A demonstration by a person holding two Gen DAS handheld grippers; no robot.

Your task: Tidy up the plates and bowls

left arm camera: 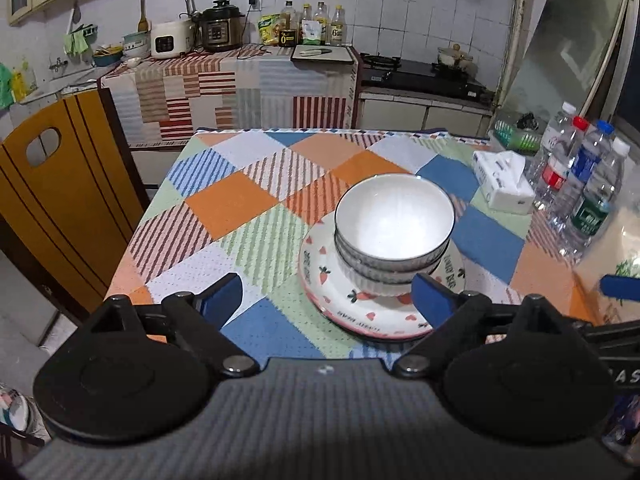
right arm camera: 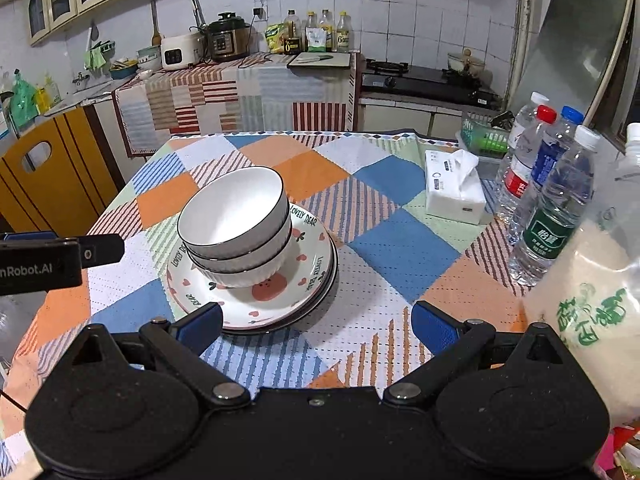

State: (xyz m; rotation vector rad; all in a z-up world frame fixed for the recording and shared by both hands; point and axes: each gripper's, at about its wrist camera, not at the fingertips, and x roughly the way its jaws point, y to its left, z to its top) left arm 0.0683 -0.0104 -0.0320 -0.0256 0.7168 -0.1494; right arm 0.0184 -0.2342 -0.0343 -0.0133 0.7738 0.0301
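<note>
Near stacked bowls, both tools wide open, holding nothing.

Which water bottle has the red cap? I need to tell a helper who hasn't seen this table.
Start at the patchwork tablecloth and go to its right edge, past the tissue pack. In the cluster of clear water bottles there, the red-capped bottle stands towards the back. It alone has a red cap and red label; its neighbours have blue or white caps.
</note>
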